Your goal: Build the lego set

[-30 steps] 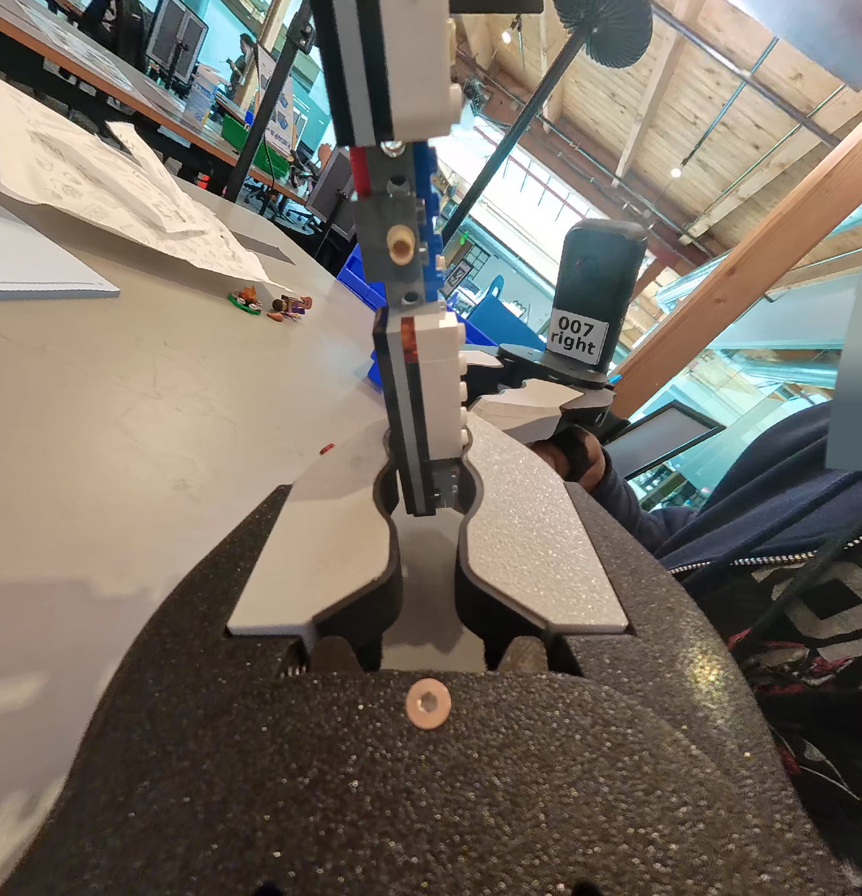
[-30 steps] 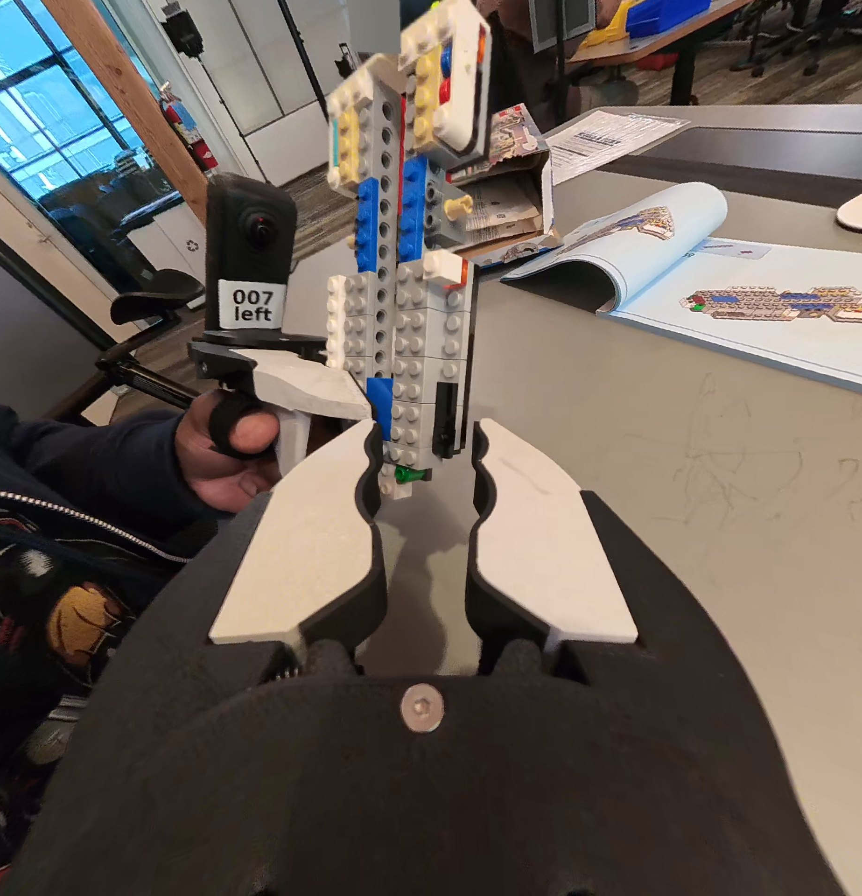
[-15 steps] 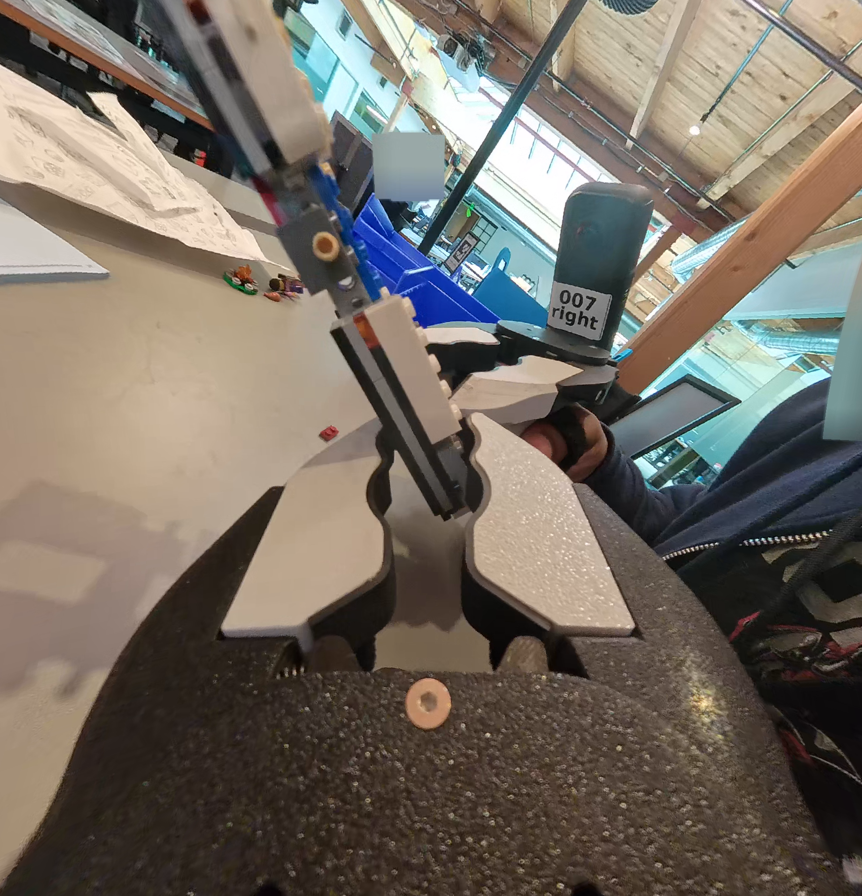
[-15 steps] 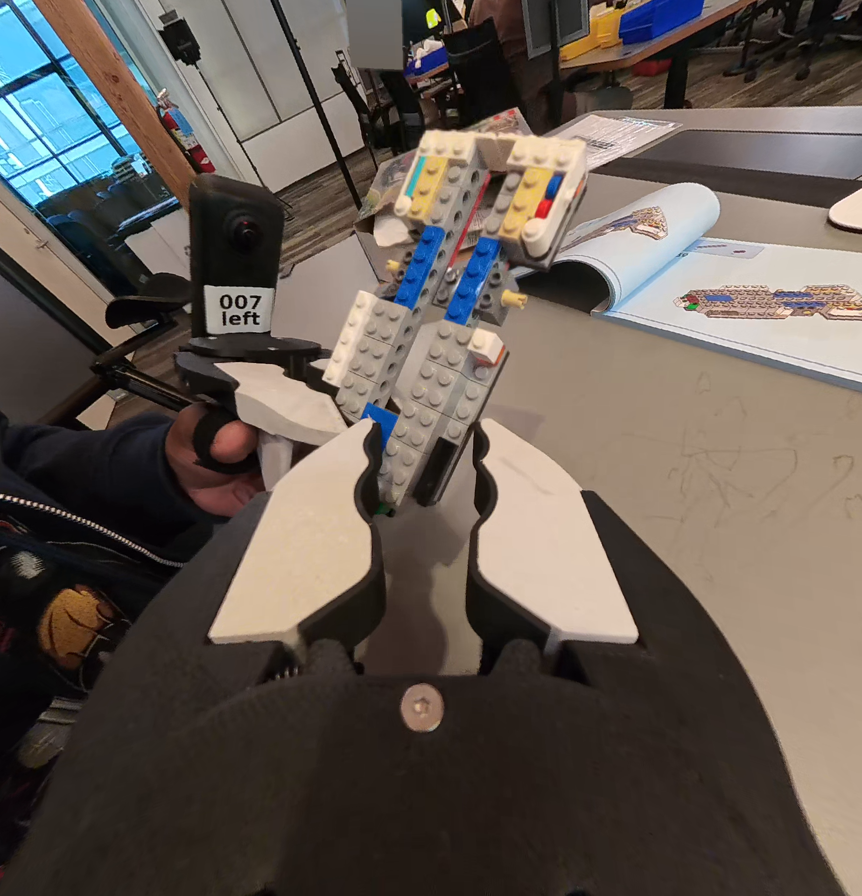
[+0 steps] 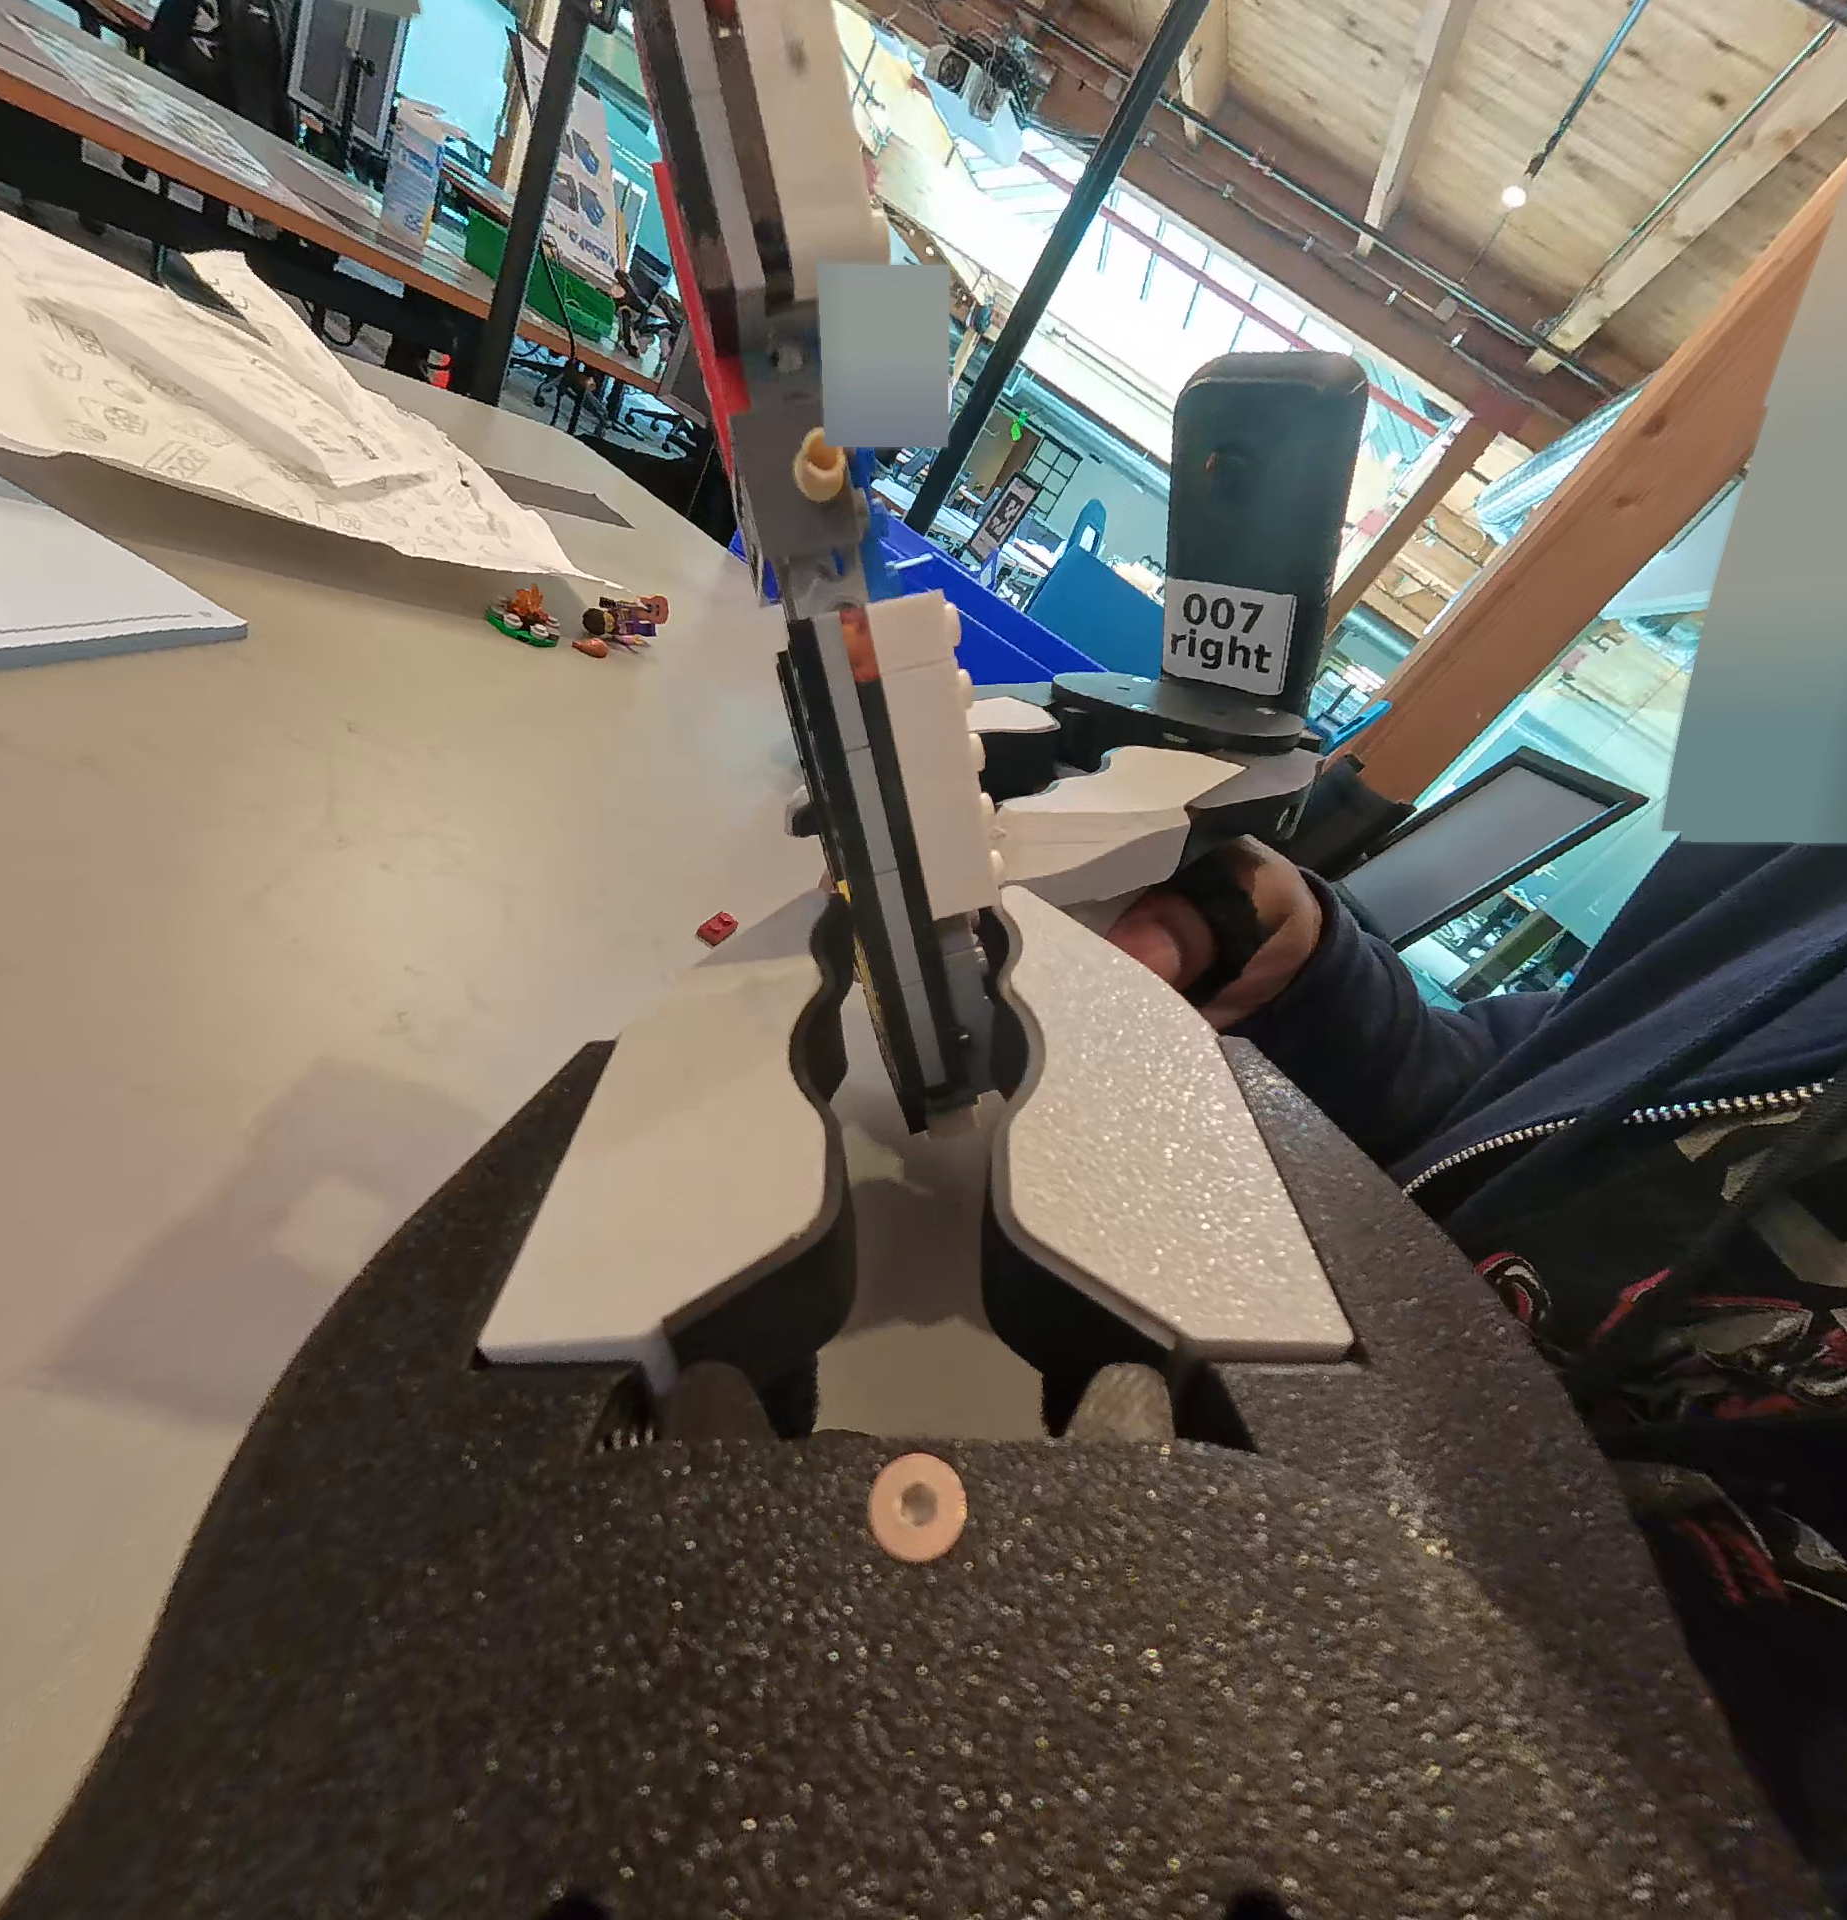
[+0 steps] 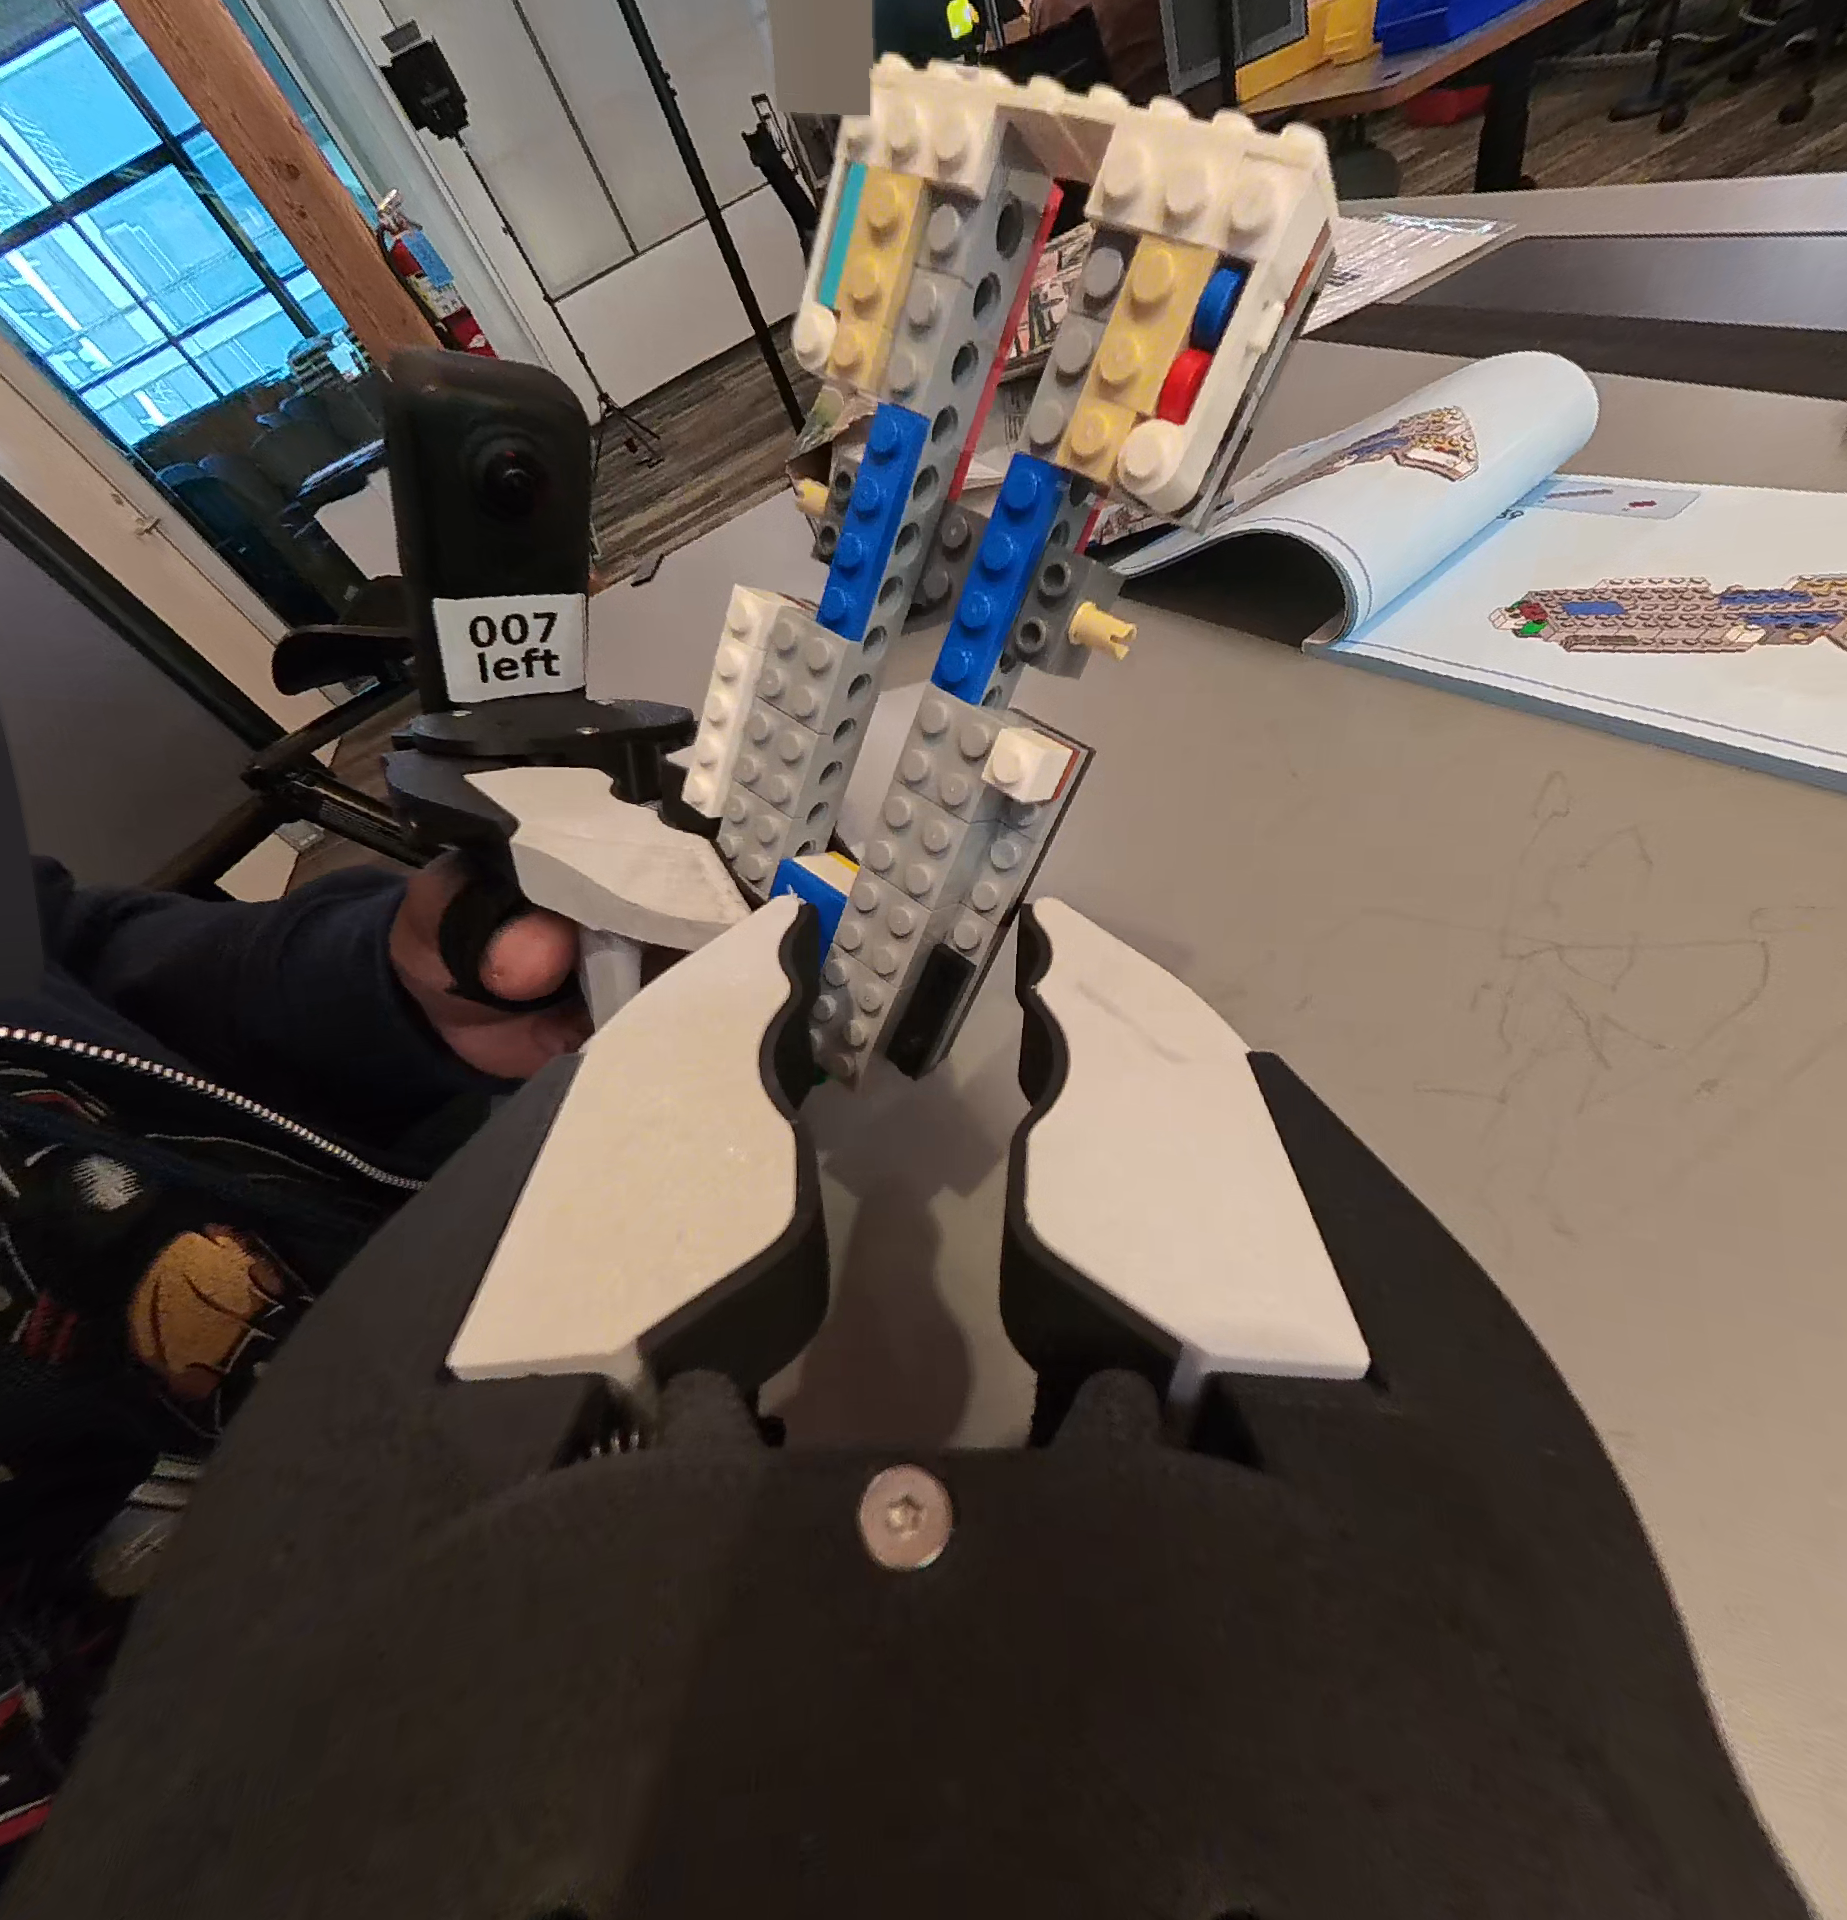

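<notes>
A tall brick-built model (image 6: 960, 582) of grey, white, blue and tan bricks is held up tilted above the grey table (image 6: 1418, 935), its lower end caught between both grippers. The left gripper (image 5: 914, 997) is narrowly parted and closed on the model's thin edge. The right gripper (image 6: 903, 987) is set wider: its left pad touches the bricks, while a gap is seen at its right pad. An open instruction booklet (image 6: 1584, 613) lies beyond.

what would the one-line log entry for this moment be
left gripper: jaws shut on brick model | right gripper: jaws open around its base | booklet open on table
</notes>
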`<state>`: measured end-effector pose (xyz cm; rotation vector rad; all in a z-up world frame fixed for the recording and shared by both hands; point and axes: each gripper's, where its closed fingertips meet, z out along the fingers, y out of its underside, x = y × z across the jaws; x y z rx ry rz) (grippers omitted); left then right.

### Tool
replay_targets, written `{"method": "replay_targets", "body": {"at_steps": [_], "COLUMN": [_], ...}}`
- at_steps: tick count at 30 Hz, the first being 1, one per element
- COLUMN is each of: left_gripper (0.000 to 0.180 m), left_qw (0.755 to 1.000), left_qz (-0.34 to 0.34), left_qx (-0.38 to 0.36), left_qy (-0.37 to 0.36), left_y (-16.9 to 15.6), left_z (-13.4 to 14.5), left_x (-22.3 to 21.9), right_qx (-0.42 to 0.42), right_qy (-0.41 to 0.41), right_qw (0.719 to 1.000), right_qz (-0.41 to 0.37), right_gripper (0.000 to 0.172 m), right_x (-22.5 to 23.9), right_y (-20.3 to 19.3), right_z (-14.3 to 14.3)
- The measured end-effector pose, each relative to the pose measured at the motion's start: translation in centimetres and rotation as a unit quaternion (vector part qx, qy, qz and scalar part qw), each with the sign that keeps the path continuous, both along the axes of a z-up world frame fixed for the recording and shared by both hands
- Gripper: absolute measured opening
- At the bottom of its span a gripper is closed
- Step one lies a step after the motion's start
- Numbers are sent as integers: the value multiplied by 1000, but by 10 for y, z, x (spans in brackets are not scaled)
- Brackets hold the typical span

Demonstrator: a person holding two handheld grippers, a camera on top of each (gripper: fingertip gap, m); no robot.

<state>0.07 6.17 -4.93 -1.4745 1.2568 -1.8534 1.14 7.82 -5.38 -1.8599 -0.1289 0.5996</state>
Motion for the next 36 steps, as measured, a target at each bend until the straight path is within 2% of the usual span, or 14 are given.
{"method": "replay_targets", "body": {"at_steps": [11,16,24,28,36], "left_gripper": [24,22,21,21,20], "left_qw": [1000,997,980,959,935], "left_qz": [-7,-4,31,40,60], "left_qx": [22,-68,-195,-279,-349], "left_qy": [2,-18,-6,-6,10], "left_y": [0,9,45,60,83], "left_z": [0,11,7,4,-10], "left_x": [-1,2,2,4,7], "right_qx": [4,26,-7,-4,-23], "right_qy": [6,34,-35,-56,-108], "right_qw": [1000,999,999,998,994], "right_qz": [3,-9,-20,-8,11], "right_gripper": [36,38,38,38,38], "right_x": [-1,5,17,11,16], "right_y": [0,0,1,8,18], "right_z": [1,11,-8,-7,-12]}}
